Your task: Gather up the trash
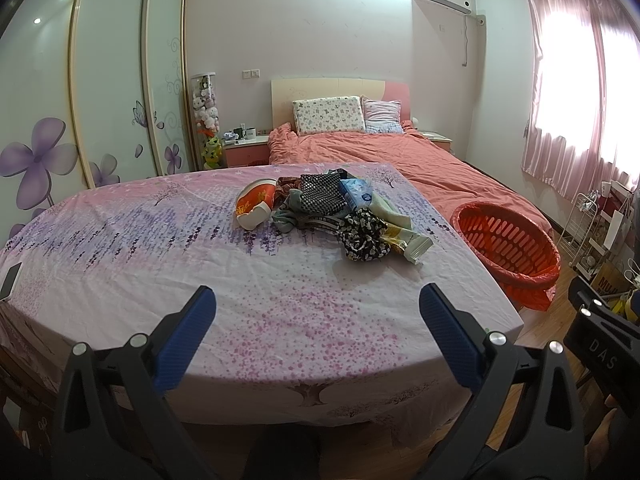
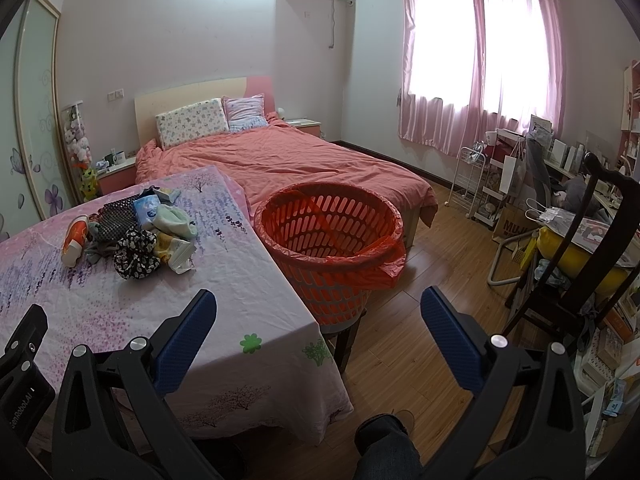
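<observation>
A pile of trash and cloth lies on the table with the pink floral cloth (image 1: 200, 264): a crushed red and white paper cup (image 1: 256, 206), a blue tissue pack (image 1: 356, 196), a yellow-white wrapper (image 1: 408, 242), a black-white floral cloth (image 1: 362, 236) and a checked cloth (image 1: 322, 194). The pile also shows in the right wrist view (image 2: 132, 232). An orange basket (image 2: 330, 244) lined with an orange bag stands at the table's right edge; it also shows in the left wrist view (image 1: 508, 246). My left gripper (image 1: 318, 316) is open and empty over the table's near part. My right gripper (image 2: 318, 316) is open and empty by the table's near right corner.
A phone (image 1: 10, 280) lies at the table's left edge. A bed with an orange cover (image 2: 288, 160) stands behind the table. A dark wooden chair (image 2: 568, 248), a white rack (image 2: 468, 176) and a cluttered desk line the right side. A wooden floor (image 2: 424, 280) lies between.
</observation>
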Demonstrator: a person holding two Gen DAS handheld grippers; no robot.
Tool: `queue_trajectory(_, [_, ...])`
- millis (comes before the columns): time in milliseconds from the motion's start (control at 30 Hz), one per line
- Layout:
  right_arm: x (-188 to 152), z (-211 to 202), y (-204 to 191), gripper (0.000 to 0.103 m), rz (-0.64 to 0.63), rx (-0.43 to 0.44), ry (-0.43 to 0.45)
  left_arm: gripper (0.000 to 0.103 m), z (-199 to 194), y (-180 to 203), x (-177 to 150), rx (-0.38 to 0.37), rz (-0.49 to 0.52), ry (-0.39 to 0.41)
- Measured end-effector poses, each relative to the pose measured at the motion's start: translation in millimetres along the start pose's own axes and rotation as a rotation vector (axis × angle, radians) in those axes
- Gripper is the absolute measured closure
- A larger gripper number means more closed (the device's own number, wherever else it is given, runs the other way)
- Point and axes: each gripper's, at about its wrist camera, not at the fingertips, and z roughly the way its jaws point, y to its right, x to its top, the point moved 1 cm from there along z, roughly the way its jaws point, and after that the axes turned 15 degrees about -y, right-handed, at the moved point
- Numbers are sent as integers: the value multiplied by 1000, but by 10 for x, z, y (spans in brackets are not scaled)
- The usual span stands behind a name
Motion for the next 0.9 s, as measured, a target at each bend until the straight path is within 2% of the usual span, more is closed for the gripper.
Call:
queue_trajectory(767, [40, 45, 13, 2, 0, -4, -9, 4, 14, 14, -17, 1, -2, -3])
queue_trajectory(900, [43, 138, 11, 2, -13, 35, -11, 4, 170, 8, 24, 2, -22, -14])
